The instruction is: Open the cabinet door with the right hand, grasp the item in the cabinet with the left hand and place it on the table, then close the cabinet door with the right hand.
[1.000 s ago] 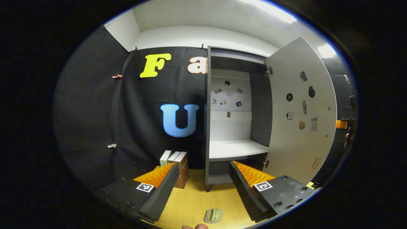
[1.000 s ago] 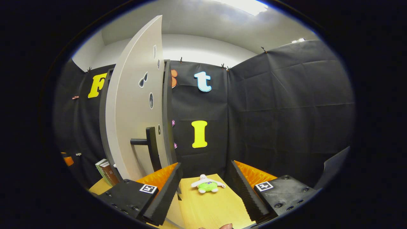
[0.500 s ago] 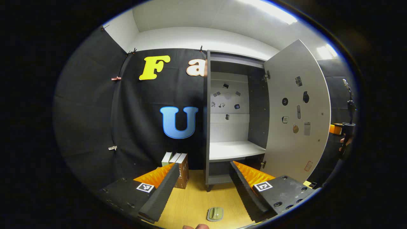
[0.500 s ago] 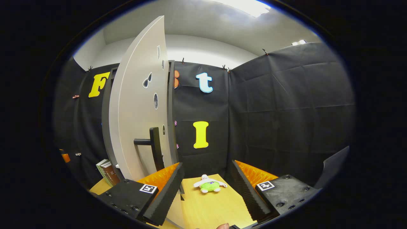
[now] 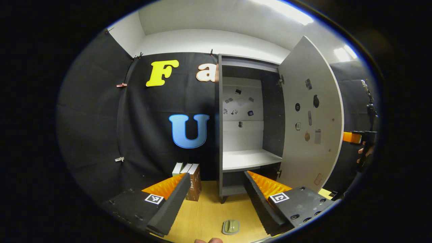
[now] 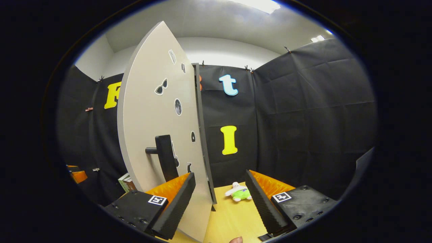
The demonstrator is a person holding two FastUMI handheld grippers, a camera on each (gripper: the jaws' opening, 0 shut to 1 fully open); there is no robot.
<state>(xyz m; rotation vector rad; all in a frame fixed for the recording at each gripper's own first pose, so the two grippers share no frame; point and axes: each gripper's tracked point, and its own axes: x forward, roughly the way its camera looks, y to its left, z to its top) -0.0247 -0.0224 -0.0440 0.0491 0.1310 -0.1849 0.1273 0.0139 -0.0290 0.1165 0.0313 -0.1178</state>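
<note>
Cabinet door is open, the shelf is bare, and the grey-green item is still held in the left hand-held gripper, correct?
Not quite. The left gripper view shows the grey-green item lying on the table, with the left hand-held gripper open above it. The cabinet door is open and the shelf bare.

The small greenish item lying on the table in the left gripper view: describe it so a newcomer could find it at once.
Start at the tall grey cabinet with its door swung open, then come forward along the wooden table. The greenish item lies flat between the left gripper fingers. Unlike the upright books by the cabinet, it is low, rounded and pale green.
</note>
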